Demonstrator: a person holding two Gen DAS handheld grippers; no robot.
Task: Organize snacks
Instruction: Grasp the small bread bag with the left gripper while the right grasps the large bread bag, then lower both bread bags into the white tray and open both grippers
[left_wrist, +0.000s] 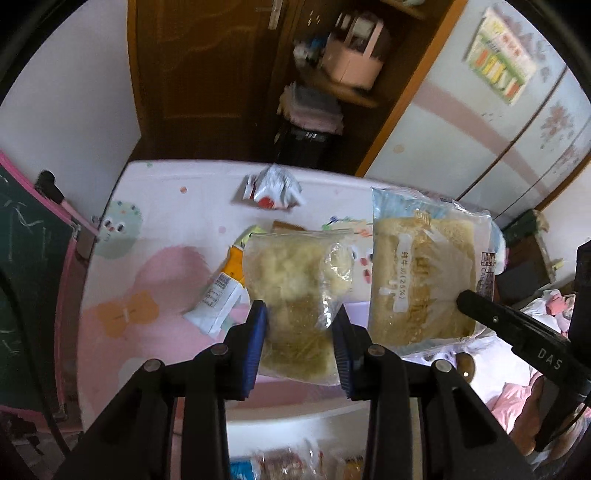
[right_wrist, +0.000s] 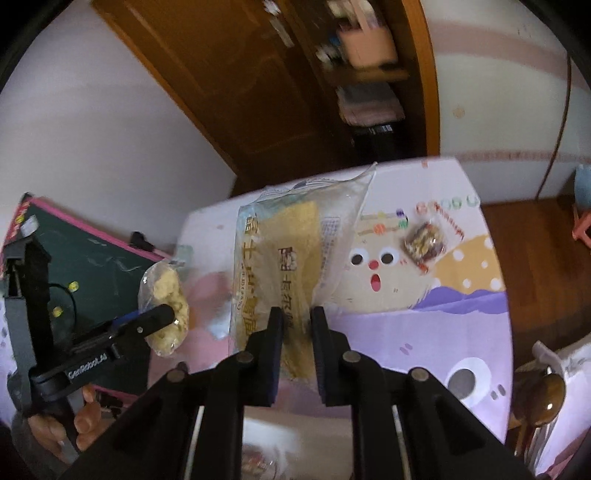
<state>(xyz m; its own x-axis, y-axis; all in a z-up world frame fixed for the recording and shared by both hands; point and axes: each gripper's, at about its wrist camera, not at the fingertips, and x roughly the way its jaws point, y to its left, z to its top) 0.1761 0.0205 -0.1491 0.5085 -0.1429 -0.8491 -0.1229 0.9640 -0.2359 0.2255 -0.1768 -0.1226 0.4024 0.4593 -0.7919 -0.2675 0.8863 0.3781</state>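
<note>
My left gripper (left_wrist: 300, 317) is shut on a clear bag of pale yellow snack pieces (left_wrist: 295, 284) and holds it above the cartoon-print table (left_wrist: 155, 206). My right gripper (right_wrist: 297, 317) is shut on a bigger clear bread pack (right_wrist: 280, 254) with yellow bread inside, also held up. The bread pack shows to the right in the left wrist view (left_wrist: 421, 273), with a right finger (left_wrist: 491, 310) against it. The left gripper and its snack bag (right_wrist: 166, 306) show at the left of the right wrist view.
On the table lie a white and red wrapper (left_wrist: 273, 188), an orange and white packet (left_wrist: 225, 288) and a small pack of mixed nuts (right_wrist: 424, 243). A green chalkboard (right_wrist: 85, 266) stands left of the table. More packets (left_wrist: 280, 461) sit below the near edge.
</note>
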